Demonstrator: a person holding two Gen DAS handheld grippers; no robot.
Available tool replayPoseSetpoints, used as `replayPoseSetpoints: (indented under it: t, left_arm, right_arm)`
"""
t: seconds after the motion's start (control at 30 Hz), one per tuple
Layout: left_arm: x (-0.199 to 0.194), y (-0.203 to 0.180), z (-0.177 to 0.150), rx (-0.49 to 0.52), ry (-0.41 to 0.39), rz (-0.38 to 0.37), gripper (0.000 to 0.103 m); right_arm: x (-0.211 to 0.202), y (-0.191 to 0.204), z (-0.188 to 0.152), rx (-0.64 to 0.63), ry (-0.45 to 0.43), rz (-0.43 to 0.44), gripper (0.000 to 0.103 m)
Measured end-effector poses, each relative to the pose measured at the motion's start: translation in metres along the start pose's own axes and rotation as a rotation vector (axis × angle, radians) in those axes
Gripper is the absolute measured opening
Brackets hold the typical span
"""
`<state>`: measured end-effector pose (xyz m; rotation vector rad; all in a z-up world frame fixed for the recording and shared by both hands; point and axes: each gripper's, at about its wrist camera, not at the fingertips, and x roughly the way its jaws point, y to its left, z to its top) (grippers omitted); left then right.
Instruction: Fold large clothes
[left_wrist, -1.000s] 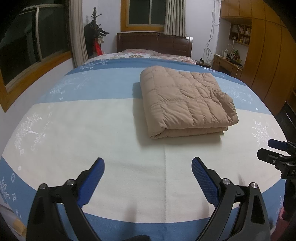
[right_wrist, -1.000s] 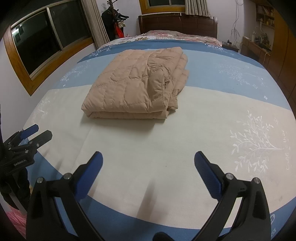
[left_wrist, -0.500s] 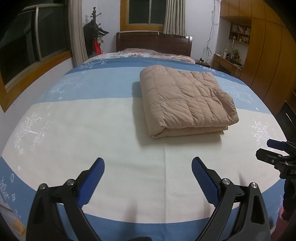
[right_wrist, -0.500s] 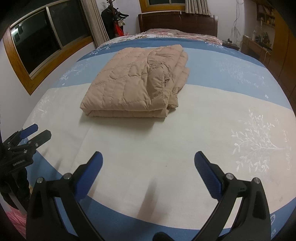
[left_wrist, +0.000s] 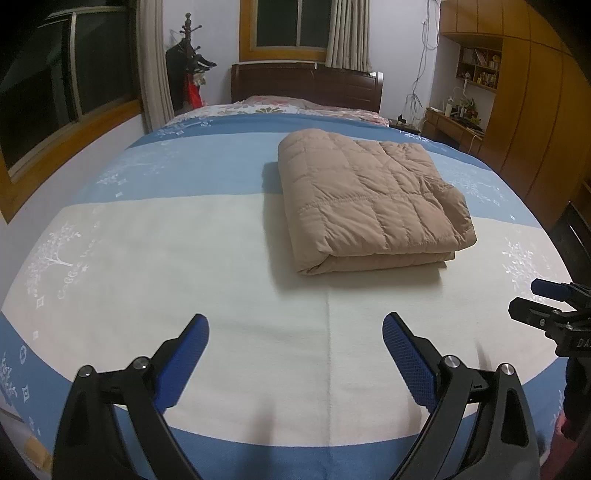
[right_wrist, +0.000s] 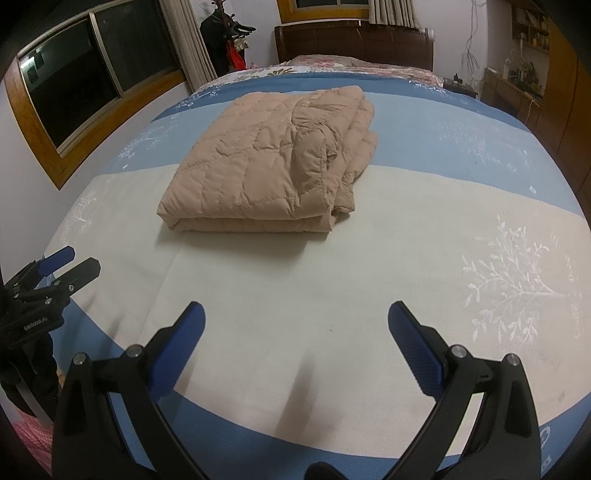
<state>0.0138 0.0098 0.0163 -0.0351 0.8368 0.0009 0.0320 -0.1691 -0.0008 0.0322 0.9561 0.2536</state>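
A tan quilted down coat (left_wrist: 369, 195) lies folded into a thick rectangle on the bed, its folded edge facing me. The right wrist view shows the same coat (right_wrist: 273, 170) left of centre, loose layered edges on its right side. My left gripper (left_wrist: 295, 325) hovers open above the cream band of the bedspread, well short of the coat, with nothing between its blue pads. My right gripper (right_wrist: 295, 314) is likewise open and empty, near the bed's front edge. Each gripper shows in the other's view: the right gripper (left_wrist: 543, 299) at the right edge, the left gripper (right_wrist: 70, 264) at the left edge.
The bedspread (left_wrist: 184, 258) has blue and cream bands with white tree prints. Behind stand a dark wooden headboard (left_wrist: 306, 85), a coat stand (left_wrist: 190, 74) and curtained windows. Wooden wardrobes (left_wrist: 535, 92) and a cluttered desk (left_wrist: 450, 122) line the right wall.
Almost nothing differs. Both grippers stay open and drift very slightly; the folded coat lies where it was.
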Motion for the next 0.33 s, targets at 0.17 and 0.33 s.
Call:
replayPoseSetpoints:
  t: [0.17,0.33]
  left_arm:
    - [0.0000,-0.0002,-0.0001,-0.003,0.007,0.001,0.095]
    - [0.0002,0.0001,0.0003,-0.006,0.010,0.003,0.095]
  right_arm:
    - [0.0000,-0.0007,0.0004,-0.001,0.001,0.000,0.099]
    - [-0.0006,-0.0010,0.0004,-0.002,0.000,0.001,0.099]
